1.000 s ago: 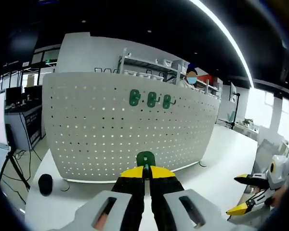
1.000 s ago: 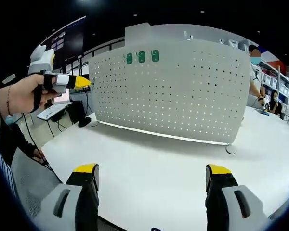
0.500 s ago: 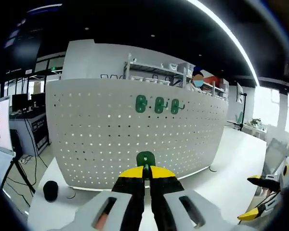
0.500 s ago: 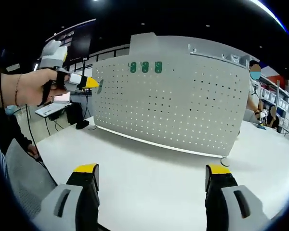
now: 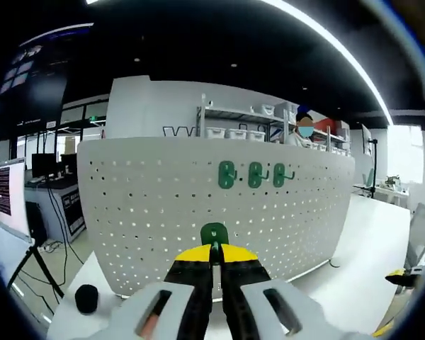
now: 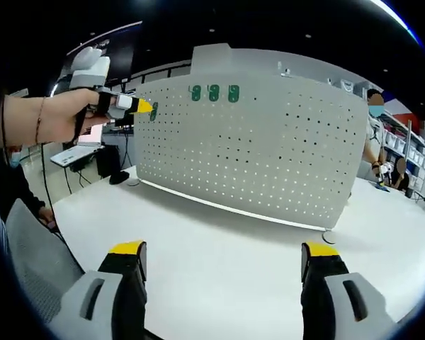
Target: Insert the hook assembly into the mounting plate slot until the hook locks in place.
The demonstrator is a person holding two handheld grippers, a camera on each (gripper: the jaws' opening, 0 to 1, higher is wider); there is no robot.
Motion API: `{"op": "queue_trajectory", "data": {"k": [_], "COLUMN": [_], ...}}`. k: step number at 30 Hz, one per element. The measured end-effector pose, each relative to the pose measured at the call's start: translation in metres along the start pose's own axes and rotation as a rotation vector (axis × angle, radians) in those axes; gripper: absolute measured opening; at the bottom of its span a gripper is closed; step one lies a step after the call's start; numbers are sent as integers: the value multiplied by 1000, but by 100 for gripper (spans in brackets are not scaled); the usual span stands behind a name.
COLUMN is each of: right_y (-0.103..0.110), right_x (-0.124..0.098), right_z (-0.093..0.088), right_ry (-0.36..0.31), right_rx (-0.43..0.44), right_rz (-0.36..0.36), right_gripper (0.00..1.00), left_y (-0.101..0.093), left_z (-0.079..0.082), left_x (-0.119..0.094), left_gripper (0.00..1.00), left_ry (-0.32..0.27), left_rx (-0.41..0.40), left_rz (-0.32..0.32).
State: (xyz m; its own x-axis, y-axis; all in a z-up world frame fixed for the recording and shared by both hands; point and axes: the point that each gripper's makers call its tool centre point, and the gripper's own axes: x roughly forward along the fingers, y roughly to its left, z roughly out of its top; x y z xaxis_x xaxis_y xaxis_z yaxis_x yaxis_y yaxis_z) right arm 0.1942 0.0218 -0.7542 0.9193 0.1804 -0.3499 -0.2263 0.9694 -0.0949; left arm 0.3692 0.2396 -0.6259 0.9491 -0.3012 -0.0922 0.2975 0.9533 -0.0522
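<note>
Bright overhead strip light [image 5: 326, 42]; sharp centre, strong fisheye bending at edges.

dark ceiling [image 5: 198, 49], metal shelving [image 5: 241, 127], white table [image 6: 219, 248].

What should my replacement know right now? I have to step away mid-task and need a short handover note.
Left gripper: shut on a green hook, held up in front of the pegboard, not touching it as far as I can tell.
Right gripper: open, empty, low over the white table.
Pegboard stands upright on the table; three green hooks already hang in a row near its top edge.
Done: the hook is picked up and brought toward the board.
Left: seat the hook in a slot, probably beside the three, and push until it locks.
</note>
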Motion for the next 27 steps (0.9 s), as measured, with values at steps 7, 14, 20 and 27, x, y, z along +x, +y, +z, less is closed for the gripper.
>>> {"op": "queue_trajectory", "data": {"k": [7,14,20,27], "right_y": [0,0,1,1], "right_x": [1,1,2,3], "right_z": [-2,-2,-4,-5], "right_ry": [8,11,19,26], "right_rx": [8,8,10,13], "right_rz": [0,5,6,10], "right_gripper": [85,85,85,85], "left_y": [-1,4,7,9], "left_z": [12,25,35,41], "left_x": [7,16,27,39], "left_gripper": [1,1,1,1], "left_ry": [-36,-79,-107,-127], "left_rx": [26,38,58,80], "left_rz": [8,32,45,65]}}
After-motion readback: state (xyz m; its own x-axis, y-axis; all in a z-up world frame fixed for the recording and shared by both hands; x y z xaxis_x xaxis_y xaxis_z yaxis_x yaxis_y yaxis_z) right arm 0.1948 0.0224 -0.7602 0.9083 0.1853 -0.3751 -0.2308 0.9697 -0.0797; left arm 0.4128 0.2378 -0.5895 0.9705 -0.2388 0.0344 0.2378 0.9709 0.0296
